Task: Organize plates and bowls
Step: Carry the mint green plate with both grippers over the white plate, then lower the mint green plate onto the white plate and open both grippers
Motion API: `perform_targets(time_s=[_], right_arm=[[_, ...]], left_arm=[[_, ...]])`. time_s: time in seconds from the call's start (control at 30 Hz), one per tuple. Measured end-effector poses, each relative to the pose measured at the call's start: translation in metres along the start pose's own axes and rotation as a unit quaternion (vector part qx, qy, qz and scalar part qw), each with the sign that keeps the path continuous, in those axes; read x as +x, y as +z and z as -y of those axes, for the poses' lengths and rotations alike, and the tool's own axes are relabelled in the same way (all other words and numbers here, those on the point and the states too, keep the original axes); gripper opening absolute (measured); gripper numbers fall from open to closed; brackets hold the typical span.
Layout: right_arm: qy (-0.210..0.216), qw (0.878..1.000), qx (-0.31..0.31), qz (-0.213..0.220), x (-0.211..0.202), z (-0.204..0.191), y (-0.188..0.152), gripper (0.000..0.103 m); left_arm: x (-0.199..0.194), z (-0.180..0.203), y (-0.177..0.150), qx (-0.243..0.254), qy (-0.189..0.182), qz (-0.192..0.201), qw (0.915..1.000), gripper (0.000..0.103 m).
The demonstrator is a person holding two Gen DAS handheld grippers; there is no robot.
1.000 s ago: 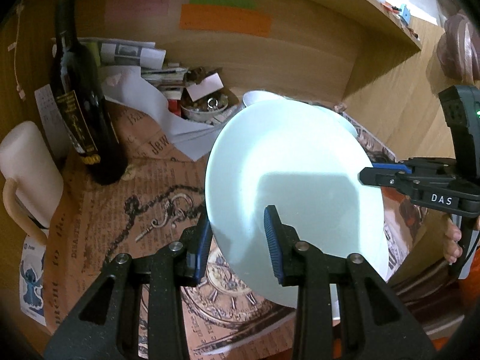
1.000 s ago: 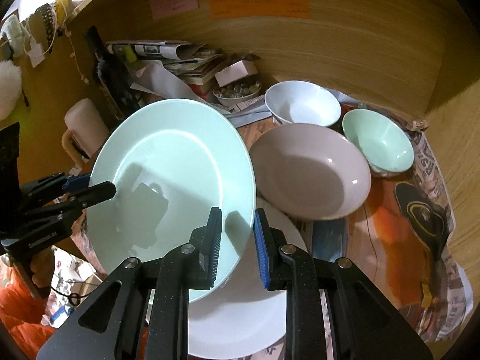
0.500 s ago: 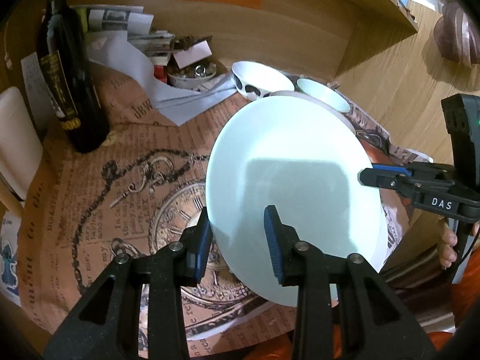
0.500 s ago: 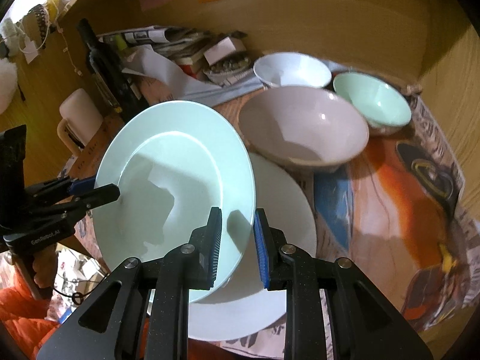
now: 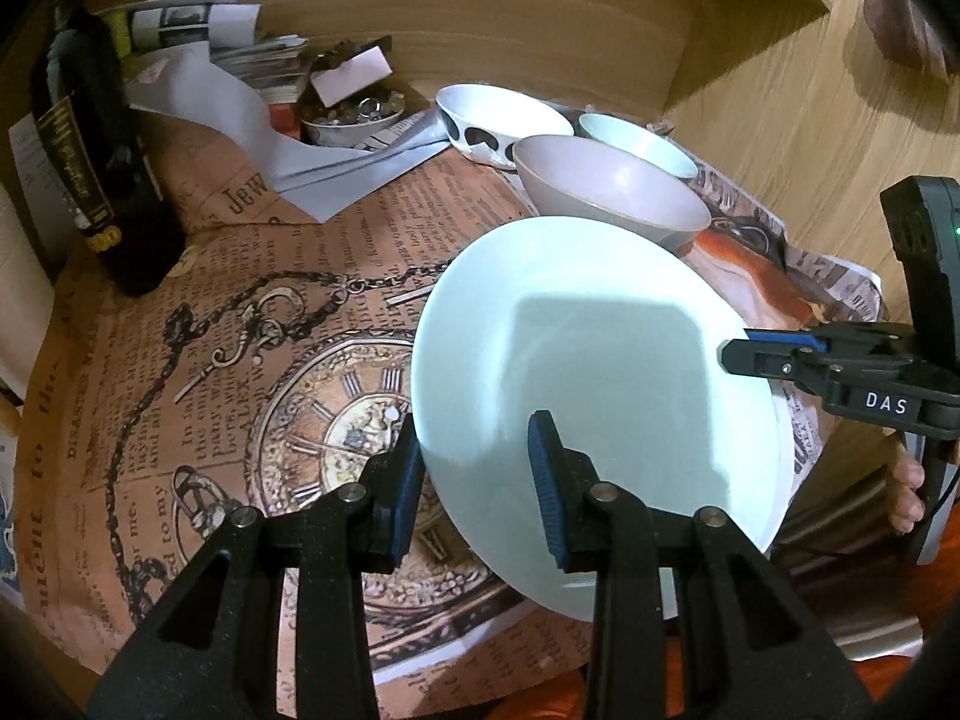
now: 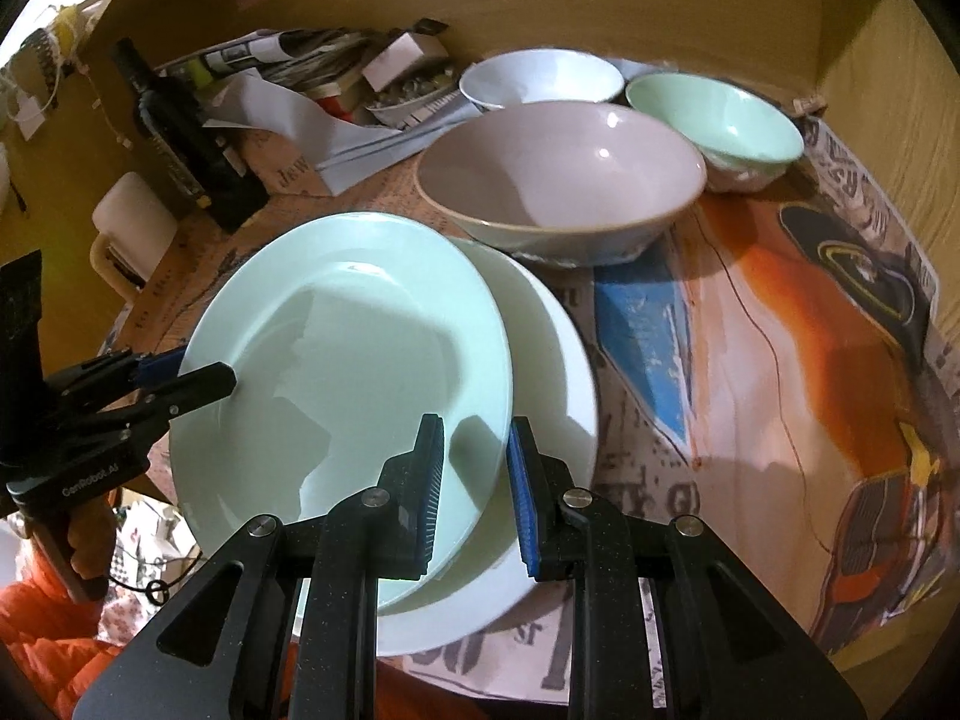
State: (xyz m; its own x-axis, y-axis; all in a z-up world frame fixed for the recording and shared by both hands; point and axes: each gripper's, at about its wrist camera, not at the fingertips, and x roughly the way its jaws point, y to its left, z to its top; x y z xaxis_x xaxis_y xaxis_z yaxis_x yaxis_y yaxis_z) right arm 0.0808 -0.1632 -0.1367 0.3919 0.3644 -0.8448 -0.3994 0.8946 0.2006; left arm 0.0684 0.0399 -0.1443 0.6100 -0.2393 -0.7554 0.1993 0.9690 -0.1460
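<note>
A pale green plate point(image 5: 600, 378) point(image 6: 360, 372) is held tilted between both grippers, low over a white plate point(image 6: 552, 360) that lies on the table. My left gripper point(image 5: 477, 480) point(image 6: 198, 372) is shut on the green plate's left rim. On the opposite rim my right gripper point(image 6: 474, 498) point(image 5: 738, 354) is also shut. Whether the two plates touch I cannot tell. Behind them stand a large mauve bowl point(image 6: 558, 180) point(image 5: 606, 192), a green bowl point(image 6: 714, 114) point(image 5: 636, 141) and a white bowl point(image 6: 540, 81) point(image 5: 498, 120) with black spots outside.
A dark bottle point(image 5: 102, 180) point(image 6: 186, 138) and a pale mug point(image 6: 132, 222) stand at the left. A small dish of bits point(image 5: 354, 114) and piled papers point(image 5: 240, 60) sit against the wooden back wall. Printed paper point(image 5: 240, 360) covers the table.
Both grippers have sunk with the green plate, bringing it down close over the white plate. The views tilt further downward and the bowls show more fully.
</note>
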Motion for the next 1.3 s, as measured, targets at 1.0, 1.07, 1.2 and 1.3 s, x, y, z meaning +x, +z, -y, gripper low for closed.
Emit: perform_targets(time_s=[1.0, 1.07, 1.2, 1.3], right_arm=[[0.016, 1.0, -0.006, 0.008, -0.01, 0.016, -0.007, 0.022], [0.016, 1.0, -0.008, 0.008, -0.01, 0.016, -0.007, 0.022], [0.013, 1.0, -0.006, 0.018, -0.016, 0.019, -0.01, 0.022], [0.004, 1.0, -0.004, 0.027, -0.021, 0.023, -0.01, 0.022]], left_arm=[[0.023, 0.011, 0.007, 0.022, 0.01, -0.029, 0.9993, 0.036], [0.023, 0.01, 0.009, 0.024, 0.008, -0.034, 0.9991, 0.036], [0.019, 0.005, 0.015, 0.016, 0.009, -0.027, 0.9995, 0.038], [0.012, 0.002, 0.021, 0.017, 0.01, -0.017, 0.9997, 0.038]])
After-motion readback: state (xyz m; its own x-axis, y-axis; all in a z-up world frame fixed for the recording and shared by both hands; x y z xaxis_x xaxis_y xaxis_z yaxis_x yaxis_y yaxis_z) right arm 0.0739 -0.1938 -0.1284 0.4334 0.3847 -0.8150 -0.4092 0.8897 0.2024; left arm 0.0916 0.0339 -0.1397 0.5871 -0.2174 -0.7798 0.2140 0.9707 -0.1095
